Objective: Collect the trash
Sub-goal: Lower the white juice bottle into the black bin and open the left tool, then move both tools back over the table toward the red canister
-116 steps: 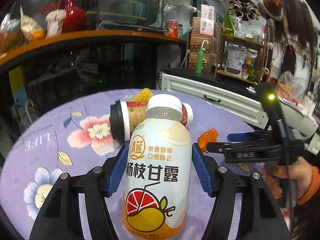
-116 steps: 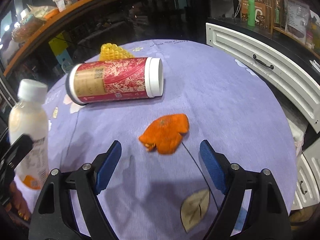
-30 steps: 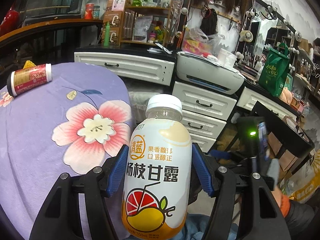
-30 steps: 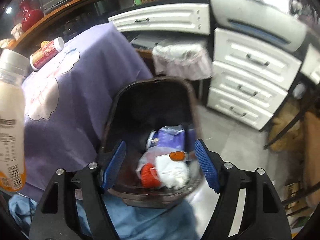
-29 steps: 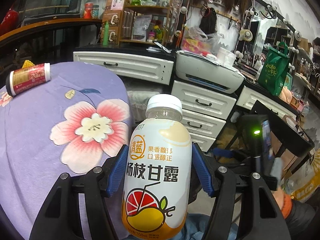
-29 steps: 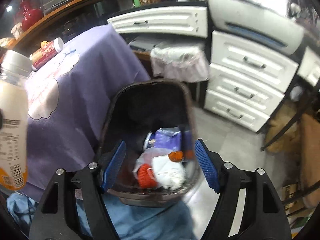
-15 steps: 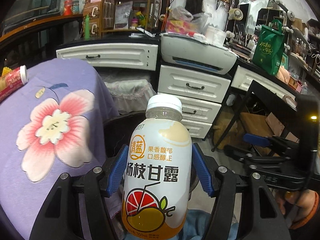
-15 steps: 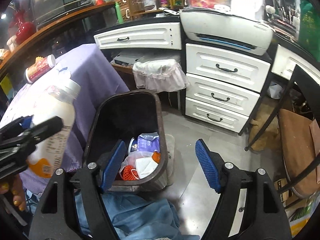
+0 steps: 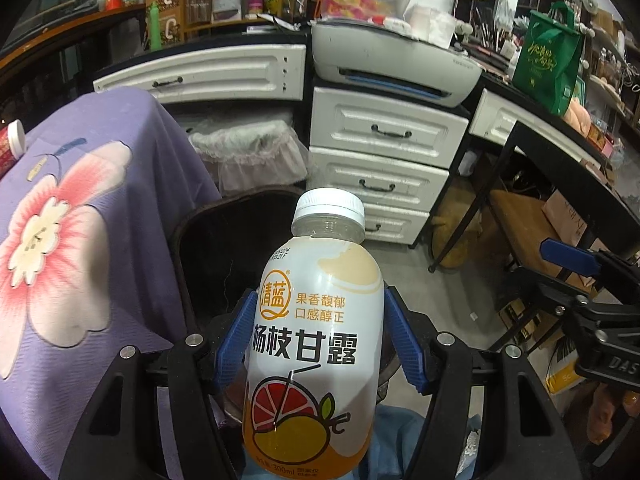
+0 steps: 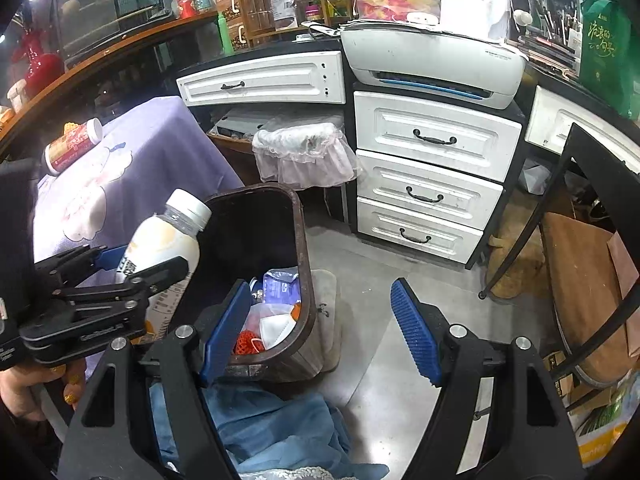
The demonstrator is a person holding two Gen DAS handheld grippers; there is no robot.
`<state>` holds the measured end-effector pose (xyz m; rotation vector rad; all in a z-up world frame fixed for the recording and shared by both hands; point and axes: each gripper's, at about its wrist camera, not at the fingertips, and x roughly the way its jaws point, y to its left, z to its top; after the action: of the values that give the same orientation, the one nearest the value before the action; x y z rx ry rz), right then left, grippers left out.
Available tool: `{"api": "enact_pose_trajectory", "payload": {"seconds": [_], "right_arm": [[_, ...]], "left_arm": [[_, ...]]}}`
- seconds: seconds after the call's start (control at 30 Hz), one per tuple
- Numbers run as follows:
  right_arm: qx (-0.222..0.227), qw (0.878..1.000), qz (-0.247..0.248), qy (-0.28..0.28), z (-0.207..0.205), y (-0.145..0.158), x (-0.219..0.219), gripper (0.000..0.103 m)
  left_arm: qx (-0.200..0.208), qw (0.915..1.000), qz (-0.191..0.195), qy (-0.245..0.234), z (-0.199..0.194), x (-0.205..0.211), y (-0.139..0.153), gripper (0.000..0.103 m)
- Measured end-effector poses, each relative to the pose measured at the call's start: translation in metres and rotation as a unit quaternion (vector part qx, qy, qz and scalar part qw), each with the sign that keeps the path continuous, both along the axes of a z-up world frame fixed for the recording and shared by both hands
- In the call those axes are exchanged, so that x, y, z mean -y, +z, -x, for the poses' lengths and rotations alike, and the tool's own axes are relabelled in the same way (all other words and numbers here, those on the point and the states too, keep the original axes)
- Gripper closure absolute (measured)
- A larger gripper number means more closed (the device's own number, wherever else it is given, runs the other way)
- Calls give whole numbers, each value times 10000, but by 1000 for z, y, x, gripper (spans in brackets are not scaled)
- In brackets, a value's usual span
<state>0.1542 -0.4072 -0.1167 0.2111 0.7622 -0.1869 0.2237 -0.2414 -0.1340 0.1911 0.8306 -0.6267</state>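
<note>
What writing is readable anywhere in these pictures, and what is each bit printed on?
"清蓝": logo on the bottle clamped in the left hand-held gripper.
"果香馥郁 口感醇正": bottle label, orange print.
"杨枝甘露": bottle label, big black characters.
"300ml": bottle's bottom edge; the text beside it is too small.
"DAS": right hand-held gripper, cut off at the picture's edge.
"C": brown boxes on the shelf.
Green bag: yellow script, unreadable.

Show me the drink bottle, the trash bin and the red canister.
drink bottle point(image 9: 316, 344), left wrist view, label front.
trash bin point(image 10: 305, 280), right wrist view, right rim.
red canister point(image 10: 72, 145), right wrist view, side wall.
</note>
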Motion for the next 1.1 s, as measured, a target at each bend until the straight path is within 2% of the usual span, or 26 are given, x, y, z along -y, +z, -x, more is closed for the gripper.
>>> {"api": "enact_pose_trajectory", "payload": {"seconds": [0.1,0.13,0.37,0.7,0.97,1.1], "right_arm": [[-12,10000,-64,3,0,-3,1,30],[-17,10000,-80,2,0,-3,1,30],[-11,9997,-259,-13,-1,-4,5,30],[-25,9987,-481,156,-9,-1,-5,29],[82,9963,-517,686,-30,16,-41,28],[167,9938,-470,993,-42,28,-65,21]], "left_arm": [[-31,10000,-21,30,-2,0,-2,35],[-21,10000,-15,62,-2,-1,-1,30],[35,9996,203,181,1,-13,13,18],[364,9984,388,199,14,-33,44,9],[700,9960,462,312,18,-70,75,6],[819,9950,408,408,17,-91,84,6]]}}
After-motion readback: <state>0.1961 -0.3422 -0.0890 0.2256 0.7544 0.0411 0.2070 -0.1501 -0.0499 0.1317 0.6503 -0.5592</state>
